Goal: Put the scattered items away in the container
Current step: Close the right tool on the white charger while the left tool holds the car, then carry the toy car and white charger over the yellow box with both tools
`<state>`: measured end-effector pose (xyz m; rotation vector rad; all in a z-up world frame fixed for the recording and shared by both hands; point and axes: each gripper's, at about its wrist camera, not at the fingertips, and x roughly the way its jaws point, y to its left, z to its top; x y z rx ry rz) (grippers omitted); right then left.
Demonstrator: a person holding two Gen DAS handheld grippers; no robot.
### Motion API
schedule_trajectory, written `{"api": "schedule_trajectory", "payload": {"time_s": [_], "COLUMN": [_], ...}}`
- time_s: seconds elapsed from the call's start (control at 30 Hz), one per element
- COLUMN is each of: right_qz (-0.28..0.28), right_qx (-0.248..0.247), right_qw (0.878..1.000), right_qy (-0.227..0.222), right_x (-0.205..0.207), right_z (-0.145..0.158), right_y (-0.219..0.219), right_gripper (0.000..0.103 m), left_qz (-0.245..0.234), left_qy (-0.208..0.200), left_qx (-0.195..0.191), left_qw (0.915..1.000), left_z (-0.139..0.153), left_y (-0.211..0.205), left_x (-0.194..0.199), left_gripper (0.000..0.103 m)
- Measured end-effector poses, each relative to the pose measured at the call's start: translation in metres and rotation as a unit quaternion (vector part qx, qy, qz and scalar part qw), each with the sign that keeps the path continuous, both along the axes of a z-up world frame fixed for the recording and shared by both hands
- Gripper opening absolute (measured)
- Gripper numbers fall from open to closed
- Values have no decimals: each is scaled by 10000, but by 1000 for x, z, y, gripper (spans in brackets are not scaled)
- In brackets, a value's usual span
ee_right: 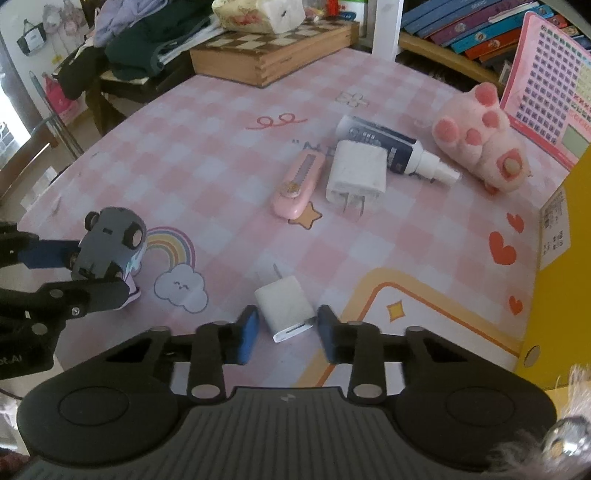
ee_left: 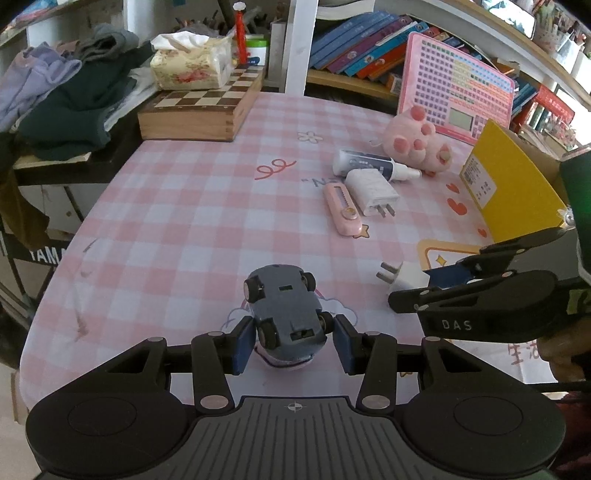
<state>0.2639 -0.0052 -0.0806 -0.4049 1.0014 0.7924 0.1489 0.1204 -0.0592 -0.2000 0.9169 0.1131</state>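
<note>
Toy car (ee_left: 286, 314) upside down, clamped between the pads of the left hand-held gripper (ee_left: 293, 341), wheels up, over the pink checked counter (ee_left: 184, 229). Small white charger (ee_right: 286, 308) sits between the right hand-held gripper (ee_right: 286, 334) fingers; jaws nearly shut, whether pads press it I cannot tell. Further out at 12 o'clock: pink cutter (ee_right: 297, 184), bigger white plug (ee_right: 356, 175), spray bottle (ee_right: 391, 147), plush paw (ee_right: 480, 144). Yellow container (ee_right: 565, 229) at 3 o'clock

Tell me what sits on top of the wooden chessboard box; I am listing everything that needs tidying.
A floral-patterned tissue box sits on the wooden chessboard box, with white tissue sticking out. A red bottle stands behind it; its base is hidden, so whether it rests on the board is unclear.
</note>
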Motion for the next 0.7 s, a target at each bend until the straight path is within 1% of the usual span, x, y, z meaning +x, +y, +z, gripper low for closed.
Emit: {"api": "schedule_trajectory", "payload": {"time_s": [0.13,0.23,0.43,0.57,0.7], "right_qz": [156,242,252,89,-99], "right_qx": [-36,10,66,128,149], "right_qw": [9998,9997,9996,9998,9997], "right_qy": [-99,-102,-136,-147,-195], "right_x": [-3,-6,-12,-16,-24], "right_z": [0,4,15,23,29], "right_y": [3,1,-5,-14,-23], "right_gripper": [28,28,28,28,28], "left_qz": [-16,-26,-42,-131,-241], "left_qy": [33,-12,-122,-195,-228], "left_qx": [-31,-37,-148,-166,-266], "left_qw": [10000,10000,9998,9996,9991], "left_z": [-1,2,7,11,12], "left_y": [0,0,-1,-3,-3], "left_x": [2,2,2,1,-2], "left_gripper": [44,44,44,44,44]}}
